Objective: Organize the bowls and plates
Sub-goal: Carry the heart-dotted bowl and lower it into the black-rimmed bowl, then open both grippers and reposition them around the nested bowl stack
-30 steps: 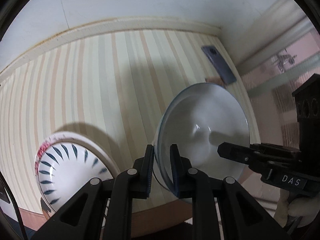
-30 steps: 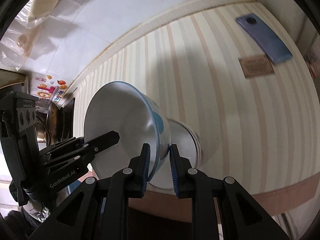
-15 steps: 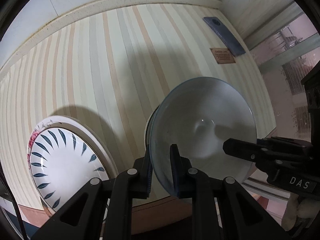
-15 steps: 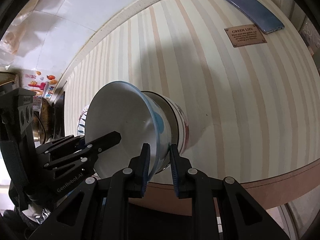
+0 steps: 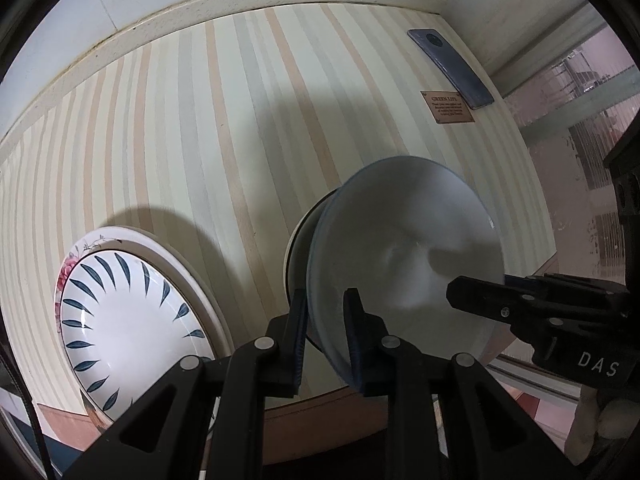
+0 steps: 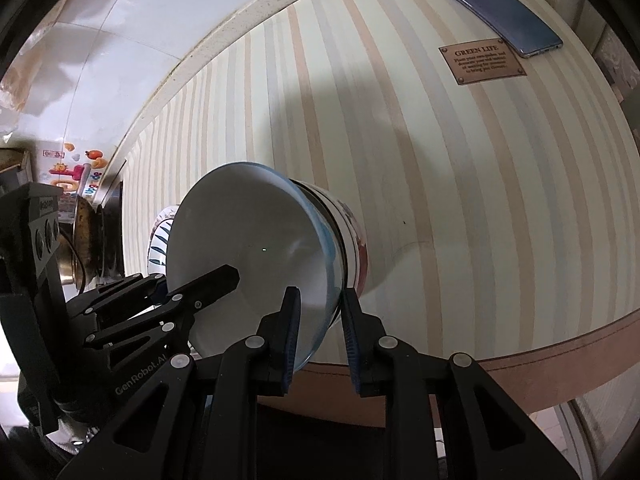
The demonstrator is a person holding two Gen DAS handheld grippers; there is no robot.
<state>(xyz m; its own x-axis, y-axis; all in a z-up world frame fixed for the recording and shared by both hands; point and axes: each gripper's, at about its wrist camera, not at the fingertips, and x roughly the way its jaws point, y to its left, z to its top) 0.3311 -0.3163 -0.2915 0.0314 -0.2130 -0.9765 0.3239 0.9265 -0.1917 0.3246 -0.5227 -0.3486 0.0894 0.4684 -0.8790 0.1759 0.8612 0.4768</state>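
Observation:
A blue-rimmed white bowl (image 5: 404,248) sits nested in a second bowl with a red pattern (image 6: 354,236) on the striped table. My left gripper (image 5: 325,320) straddles the blue-rimmed bowl's near rim, with a gap showing at both pads. My right gripper (image 6: 318,320) straddles the opposite rim (image 6: 332,256), also slightly apart from it. Each gripper shows in the other's view, the right in the left wrist view (image 5: 520,308) and the left in the right wrist view (image 6: 168,300). A leaf-patterned plate (image 5: 132,328) lies on a floral plate at the left.
A blue phone (image 6: 500,12) and a brown "GREEN LIFE" label (image 6: 482,65) lie at the table's far right. The table's front edge (image 6: 560,344) runs just under the bowls. A wall borders the far side, and a dark pot (image 6: 88,236) stands to the left.
The blue-rimmed bowl came down into the patterned bowl. Both grippers' jaws have widened slightly on its rim.

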